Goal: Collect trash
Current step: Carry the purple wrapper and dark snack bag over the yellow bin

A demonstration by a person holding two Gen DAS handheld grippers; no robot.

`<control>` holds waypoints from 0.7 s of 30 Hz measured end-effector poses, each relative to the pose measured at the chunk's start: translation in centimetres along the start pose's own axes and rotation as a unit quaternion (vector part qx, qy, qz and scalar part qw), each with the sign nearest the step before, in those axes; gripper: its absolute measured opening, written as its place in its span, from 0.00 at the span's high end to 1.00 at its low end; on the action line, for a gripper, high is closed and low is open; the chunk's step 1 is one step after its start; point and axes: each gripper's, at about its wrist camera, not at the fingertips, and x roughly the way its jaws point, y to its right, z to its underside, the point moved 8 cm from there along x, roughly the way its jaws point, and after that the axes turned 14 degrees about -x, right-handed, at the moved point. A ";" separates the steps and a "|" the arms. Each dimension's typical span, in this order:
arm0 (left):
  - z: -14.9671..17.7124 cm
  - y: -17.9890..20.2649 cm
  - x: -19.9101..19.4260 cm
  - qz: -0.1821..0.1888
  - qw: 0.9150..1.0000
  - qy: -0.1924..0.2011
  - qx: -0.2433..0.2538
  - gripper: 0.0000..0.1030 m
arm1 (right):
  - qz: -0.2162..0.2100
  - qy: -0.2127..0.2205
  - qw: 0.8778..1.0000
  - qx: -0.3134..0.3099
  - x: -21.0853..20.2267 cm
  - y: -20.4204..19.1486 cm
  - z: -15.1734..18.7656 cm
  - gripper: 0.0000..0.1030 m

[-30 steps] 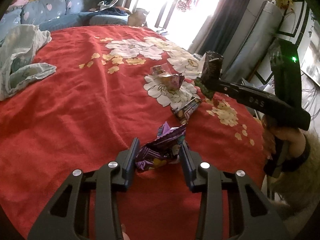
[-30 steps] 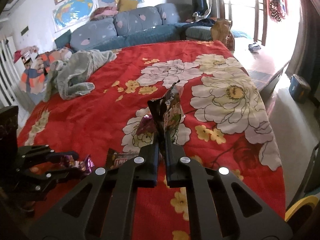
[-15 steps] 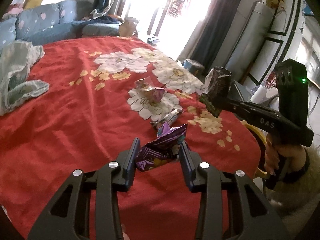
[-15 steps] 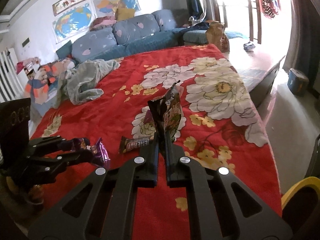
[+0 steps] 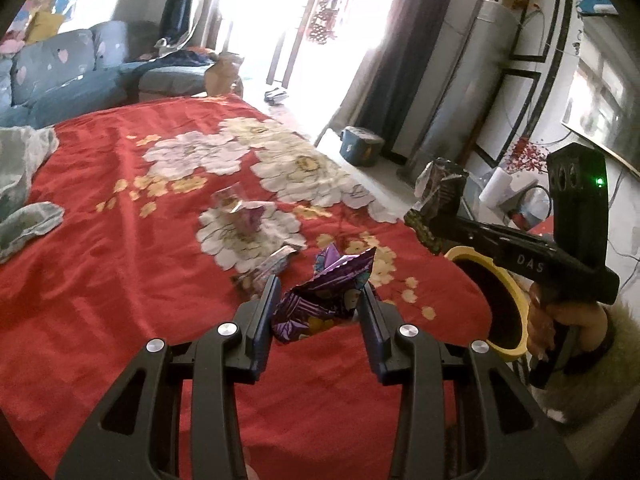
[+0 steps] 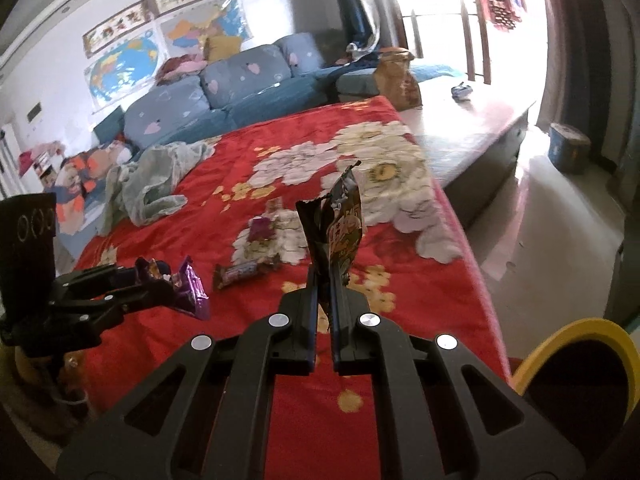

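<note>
Wrappers fill both my grippers: left gripper point(image 5: 318, 304) pinches a purple wrapper point(image 5: 326, 294), right gripper point(image 6: 324, 280) clamps a dark packet point(image 6: 340, 224). Bin point(image 6: 576, 336) waits beside the bed; candy bar point(image 6: 244, 270) and crumpled wrapper point(image 6: 262, 228) remain.

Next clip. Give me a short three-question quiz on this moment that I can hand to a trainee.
1. True or false: the left gripper holds a purple wrapper.
2. What does the right gripper grip?
A) dark snack bag
B) grey cloth
C) nothing
3. How many wrappers lie loose on the red blanket?

Key: 1 true. 2 A. 3 two: a candy bar wrapper and a crumpled wrapper.
</note>
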 end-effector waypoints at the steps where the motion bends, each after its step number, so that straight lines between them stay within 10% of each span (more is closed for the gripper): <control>1: 0.0 0.3 0.2 0.002 1.000 -0.002 0.002 0.65 | 0.003 0.001 1.000 0.003 -0.3 0.4 0.1 0.98; 21: 0.5 8.0 2.9 0.058 0.997 -0.018 0.049 0.65 | 0.070 0.025 0.996 0.051 -6.2 6.3 1.9 0.98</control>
